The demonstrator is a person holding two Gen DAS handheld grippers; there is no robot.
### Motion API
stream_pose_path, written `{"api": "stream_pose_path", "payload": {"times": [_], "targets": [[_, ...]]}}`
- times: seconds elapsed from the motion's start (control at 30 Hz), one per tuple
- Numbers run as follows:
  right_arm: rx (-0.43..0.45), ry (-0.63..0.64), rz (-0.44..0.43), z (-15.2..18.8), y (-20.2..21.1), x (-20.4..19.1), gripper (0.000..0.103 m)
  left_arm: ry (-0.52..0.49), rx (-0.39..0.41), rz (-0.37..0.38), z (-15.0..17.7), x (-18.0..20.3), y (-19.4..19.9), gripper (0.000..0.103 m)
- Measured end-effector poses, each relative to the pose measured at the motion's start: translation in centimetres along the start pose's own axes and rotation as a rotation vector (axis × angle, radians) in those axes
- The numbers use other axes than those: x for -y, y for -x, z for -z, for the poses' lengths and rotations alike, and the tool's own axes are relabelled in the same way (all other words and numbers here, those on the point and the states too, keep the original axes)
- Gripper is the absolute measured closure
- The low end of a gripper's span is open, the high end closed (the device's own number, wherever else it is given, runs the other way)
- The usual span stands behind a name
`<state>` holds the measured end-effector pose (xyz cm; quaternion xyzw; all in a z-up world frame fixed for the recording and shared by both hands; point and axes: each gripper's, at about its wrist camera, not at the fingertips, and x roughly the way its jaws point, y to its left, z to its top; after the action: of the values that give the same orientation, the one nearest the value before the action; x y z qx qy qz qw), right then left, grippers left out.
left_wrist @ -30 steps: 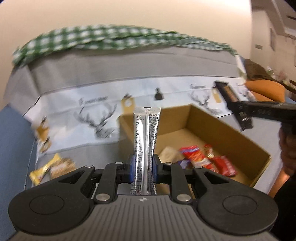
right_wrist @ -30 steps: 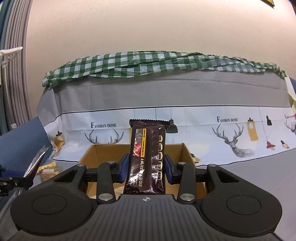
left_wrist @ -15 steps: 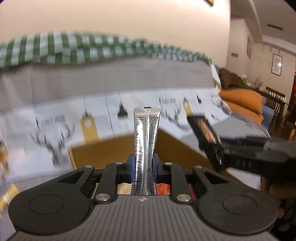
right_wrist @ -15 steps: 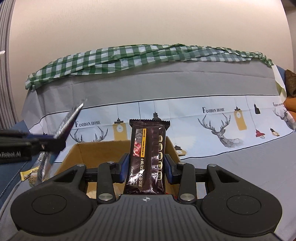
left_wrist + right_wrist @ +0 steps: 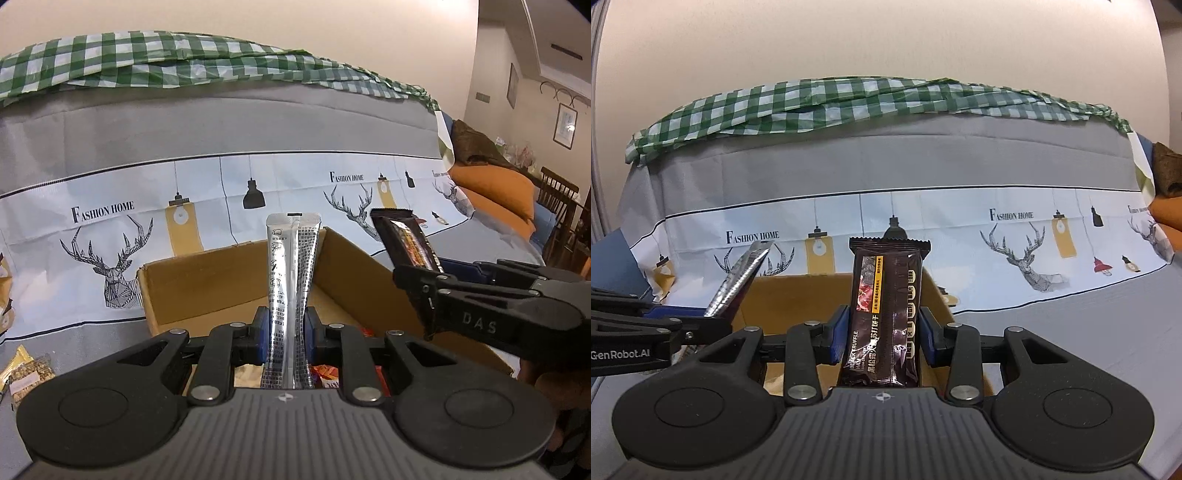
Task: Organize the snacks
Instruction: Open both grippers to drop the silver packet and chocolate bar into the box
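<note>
Snacks are held up over the brown cardboard box (image 5: pixel 229 273). The left gripper (image 5: pixel 286 334) pinches a shiny silver packet (image 5: pixel 291 280) between its blue pads, standing straight up. The right gripper (image 5: pixel 882 334) pinches a dark brown snack bar (image 5: pixel 886 314) the same way. More snacks (image 5: pixel 325 371) lie inside the box. One yellow snack bag (image 5: pixel 22 373) sits on the gray cloth (image 5: pixel 74 343) beside it.

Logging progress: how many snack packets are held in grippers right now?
2. A silver packet in the left gripper, a dark packet in the right gripper, both near the box.
</note>
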<state>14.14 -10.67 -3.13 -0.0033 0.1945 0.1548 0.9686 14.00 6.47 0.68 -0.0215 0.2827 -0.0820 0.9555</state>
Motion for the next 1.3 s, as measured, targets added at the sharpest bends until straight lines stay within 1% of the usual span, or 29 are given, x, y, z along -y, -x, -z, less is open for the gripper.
{"api": "stream_pose_path", "payload": {"times": [0.23,0.53,0.77,0.87,0.9,0.93,1.0,1.03,1.17,1.3], "targets": [[0.001,0.008,-0.003,0.1,-0.2,-1.4,0.062,0.006,0.006,-0.001,-0.1,-0.2,0.1,0.082],[0.027,-0.050,0.013,-0.1,0.1,-1.6,0.062,0.023,-0.001,0.004,0.1,-0.4,0.2,0.082],[0.032,-0.036,0.009,-0.1,0.1,-1.8,0.062,0.039,0.006,0.010,-0.1,-0.6,0.2,0.082],[0.016,-0.027,0.004,0.0,-0.2,-1.9,0.062,0.043,-0.001,0.032,-0.1,-0.7,0.0,0.076],[0.012,-0.019,0.015,0.0,-0.3,-2.1,0.060,0.044,-0.006,0.038,-0.1,-0.7,-0.1,0.067],[0.010,-0.007,0.029,0.0,-0.4,-2.2,0.053,0.049,-0.003,0.033,-0.1,-0.7,-0.2,0.056],[0.005,-0.005,0.040,0.1,-0.5,-2.3,0.043,0.061,0.001,0.023,-0.2,-1.1,-0.2,0.055],[0.003,-0.006,0.042,0.1,-0.6,-2.3,0.042,0.072,0.004,0.020,-0.2,-1.3,-0.3,0.055],[0.003,-0.003,0.046,0.1,-0.6,-2.6,0.036,0.122,0.033,0.031,-0.3,-2.9,0.0,0.055],[0.003,0.007,0.028,0.1,-0.6,-3.5,0.032,0.150,0.060,0.016,-0.4,-5.0,0.4,0.055]]}}
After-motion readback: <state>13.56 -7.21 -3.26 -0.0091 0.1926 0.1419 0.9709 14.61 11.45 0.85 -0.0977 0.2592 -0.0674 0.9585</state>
